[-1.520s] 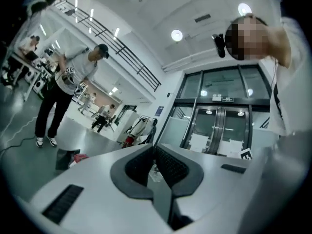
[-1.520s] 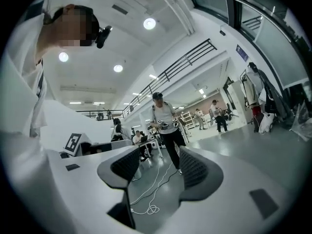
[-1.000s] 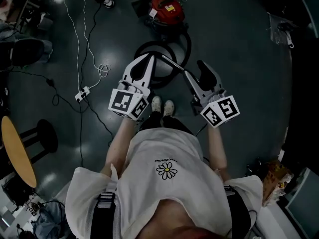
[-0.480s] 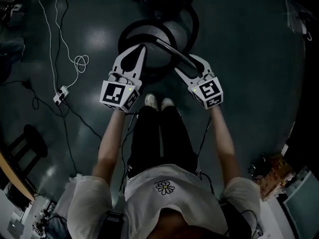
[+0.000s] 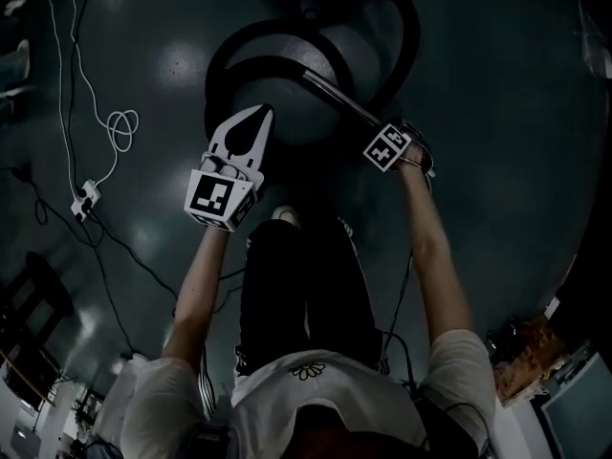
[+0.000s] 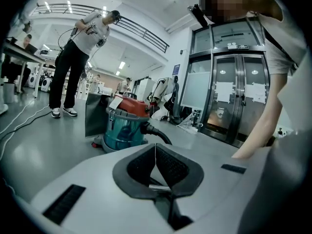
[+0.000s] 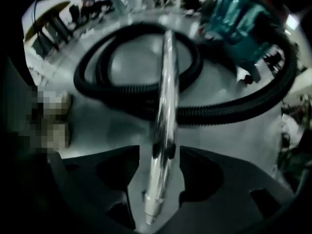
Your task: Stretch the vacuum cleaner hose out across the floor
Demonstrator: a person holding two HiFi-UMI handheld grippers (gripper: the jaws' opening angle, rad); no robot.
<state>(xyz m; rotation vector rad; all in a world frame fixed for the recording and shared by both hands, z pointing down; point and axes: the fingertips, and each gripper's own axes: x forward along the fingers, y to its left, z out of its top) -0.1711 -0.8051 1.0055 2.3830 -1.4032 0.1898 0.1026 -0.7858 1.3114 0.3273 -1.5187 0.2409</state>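
Right gripper point(image 7: 160, 152): fingers released and standing wide, with the metal tube point(image 7: 165, 96) of the hose running up between them. There is a gap on either side, so nothing is clamped yet. Left gripper point(image 6: 156, 147): fingers clenched tip to tip on nothing, held above the floor point(image 5: 497, 161) with the vacuum cleaner point(image 6: 124, 126) ahead of it. Risks, my judgement: the tube is polished and round, so closing near its end could let it slide or roll out of the pads once I pull; a grip further up looks safer. The tube lies across the coil, so dragging it away may catch a loop, tighten it into a kink, or tow the vacuum cleaner along instead of paying out hose. The white cable point(image 5: 120, 127) to the left is well apart and should not interfere. The person's shoe point(image 5: 284, 216) is near the line of pull. Position: the hose point(image 5: 218, 65) lies coiled in a ring on the floor just ahead of both grippers. One run passes under the tube close beyond the right fingers, and the far end sweeps round to the vacuum cleaner. The left fingers point over the ring's near edge, apparently not touching it.
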